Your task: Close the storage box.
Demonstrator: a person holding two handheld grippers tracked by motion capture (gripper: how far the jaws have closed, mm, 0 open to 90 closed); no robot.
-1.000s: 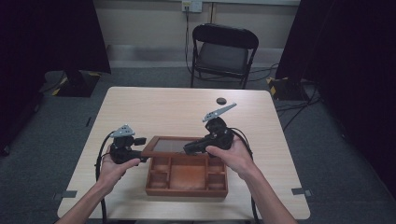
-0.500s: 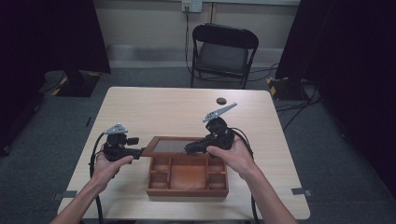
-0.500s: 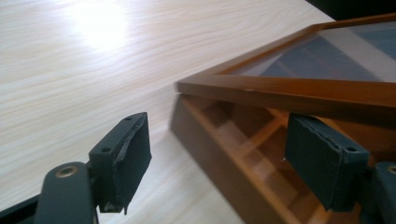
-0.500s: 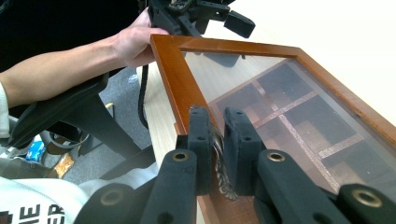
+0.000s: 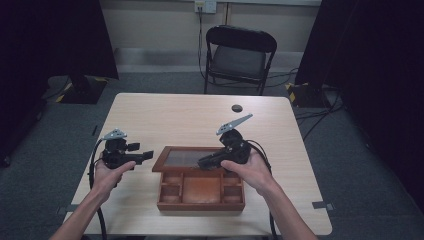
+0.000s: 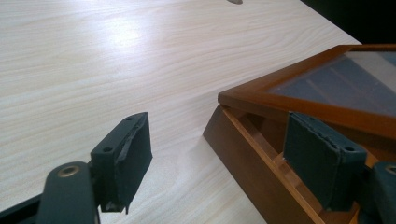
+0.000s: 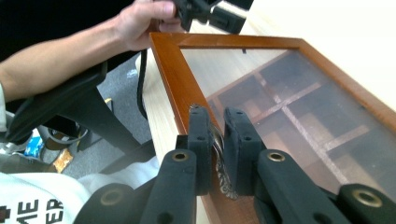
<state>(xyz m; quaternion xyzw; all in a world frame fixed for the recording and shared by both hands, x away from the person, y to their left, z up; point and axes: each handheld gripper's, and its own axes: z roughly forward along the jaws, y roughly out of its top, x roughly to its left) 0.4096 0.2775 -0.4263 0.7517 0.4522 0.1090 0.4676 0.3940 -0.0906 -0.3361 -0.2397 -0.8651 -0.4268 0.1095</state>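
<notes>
Right gripper [image 7: 216, 140] clenched on the wooden box's [image 5: 200, 192] glass lid [image 7: 280, 93] clasp; left gripper [image 6: 224, 158] released just beside the box.

Even overhead light, dark surroundings; glare streaks the table [image 6: 116, 37], and near claw edges blur softly.

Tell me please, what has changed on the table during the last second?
The left gripper moved left, away from the wooden box, and its jaws now stand open beside it. The right gripper stayed shut on the metal clasp of the glass lid, which stays raised. The box and the small dark object did not move.
</notes>
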